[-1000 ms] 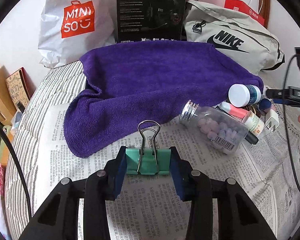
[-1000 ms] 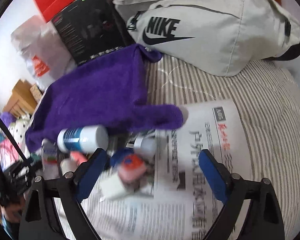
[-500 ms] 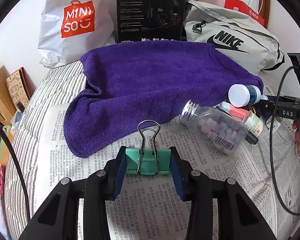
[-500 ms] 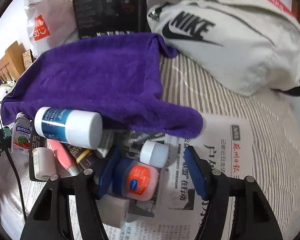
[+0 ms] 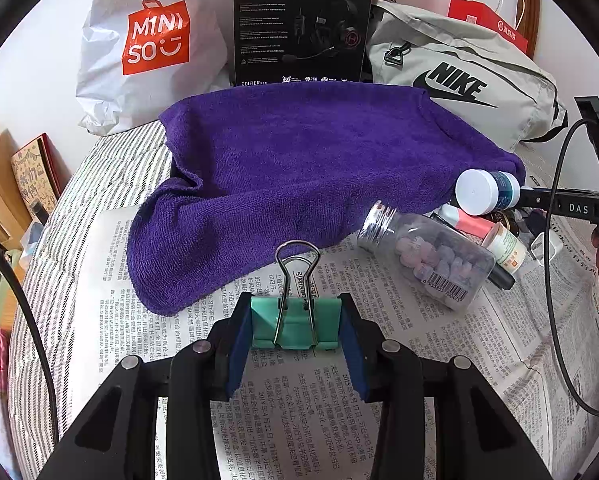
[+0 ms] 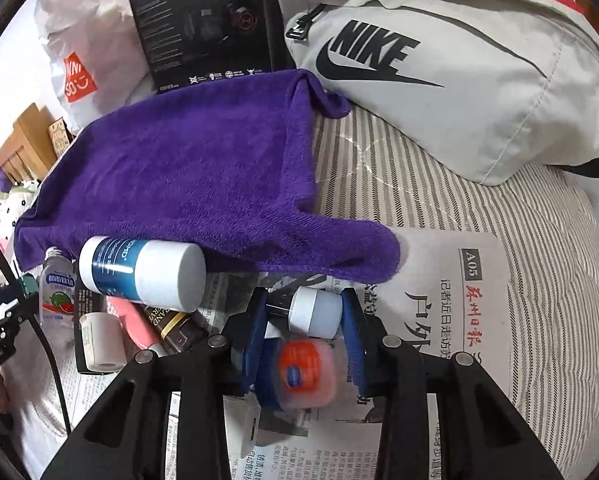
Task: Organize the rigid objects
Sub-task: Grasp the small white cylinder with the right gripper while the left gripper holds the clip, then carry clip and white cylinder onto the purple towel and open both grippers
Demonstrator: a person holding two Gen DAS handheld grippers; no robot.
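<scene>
My left gripper [image 5: 295, 322] is shut on a green binder clip [image 5: 294, 322], held just above the newspaper [image 5: 139, 344]. My right gripper [image 6: 305, 316] has closed around a small blue tin with a red-orange lid [image 6: 299, 374]; a white-capped little bottle [image 6: 315, 314] sits between the fingertips. To the left lies a pile: a blue-and-white jar [image 6: 139, 272], a clear bottle of pale candies [image 5: 427, 254], a pink tube [image 6: 133, 320] and a small white bottle [image 6: 99, 344]. The purple towel [image 5: 299, 168] lies behind them.
A grey Nike bag [image 6: 459, 68], a black headset box [image 5: 301, 24] and a white Miniso bag [image 5: 151, 40] stand along the back. The striped bedding [image 6: 539, 260] shows around the newspaper. A white charger plug [image 5: 545, 246] lies by the pile.
My right gripper moved in over the pile and narrowed from wide open to closed around the red-lidded tin. My left gripper kept still with the clip.
</scene>
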